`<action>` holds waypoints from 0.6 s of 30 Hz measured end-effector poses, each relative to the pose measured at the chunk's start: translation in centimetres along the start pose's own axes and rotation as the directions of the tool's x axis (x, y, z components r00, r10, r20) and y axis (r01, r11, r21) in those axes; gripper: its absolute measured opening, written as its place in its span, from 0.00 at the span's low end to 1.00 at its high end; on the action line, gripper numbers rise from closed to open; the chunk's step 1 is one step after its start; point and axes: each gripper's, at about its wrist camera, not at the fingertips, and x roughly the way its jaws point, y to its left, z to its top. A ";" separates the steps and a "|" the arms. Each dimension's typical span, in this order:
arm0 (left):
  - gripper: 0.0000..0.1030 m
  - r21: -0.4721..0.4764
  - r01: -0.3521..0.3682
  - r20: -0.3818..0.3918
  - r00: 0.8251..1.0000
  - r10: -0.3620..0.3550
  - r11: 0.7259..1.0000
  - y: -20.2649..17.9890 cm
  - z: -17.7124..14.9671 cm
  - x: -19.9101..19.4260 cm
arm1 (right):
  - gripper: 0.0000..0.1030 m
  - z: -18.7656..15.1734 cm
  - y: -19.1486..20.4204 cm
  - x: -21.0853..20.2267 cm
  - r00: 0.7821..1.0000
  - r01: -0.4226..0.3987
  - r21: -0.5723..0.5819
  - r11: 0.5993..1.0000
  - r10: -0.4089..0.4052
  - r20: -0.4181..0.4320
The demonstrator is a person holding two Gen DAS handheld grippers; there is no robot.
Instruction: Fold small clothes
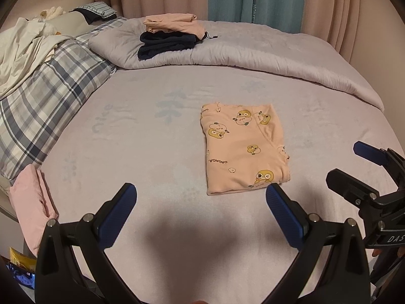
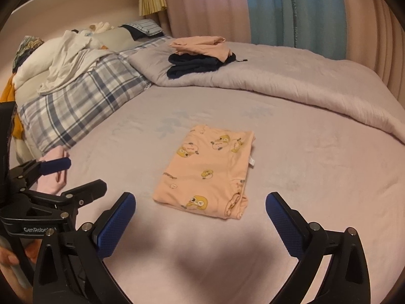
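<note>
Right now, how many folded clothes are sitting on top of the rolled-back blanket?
2. A peach garment lies on top, and a dark navy one sits under it, both stacked on the blanket. More could be hidden beneath.

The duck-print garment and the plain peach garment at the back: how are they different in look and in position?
The duck-print garment carries yellow cartoon ducks; the plain peach garment shows no print. The duck-print one lies alone and flat on the bed sheet; the plain one sits on a dark navy garment on the quilt. Both are peach and folded.
</note>
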 end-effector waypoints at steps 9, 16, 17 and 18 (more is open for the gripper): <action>0.99 0.000 -0.002 -0.002 1.000 0.002 1.000 0.1 0.2 0.2 | 0.99 0.2 0.3 0.1 1.000 0.007 -0.002 1.000 -0.007 -0.003; 0.99 0.002 -0.001 -0.003 1.000 0.001 1.000 0.1 0.4 0.5 | 0.99 0.2 0.3 0.3 1.000 0.010 -0.002 1.000 -0.010 -0.006; 0.99 0.003 -0.002 -0.004 1.000 0.002 1.000 0.1 0.5 0.6 | 0.99 0.2 0.3 0.4 1.000 0.012 0.000 1.000 -0.012 -0.009; 0.99 0.005 -0.004 -0.005 1.000 0.004 1.000 0.1 0.5 0.8 | 0.99 0.2 0.2 0.5 1.000 0.013 0.002 1.000 -0.013 -0.012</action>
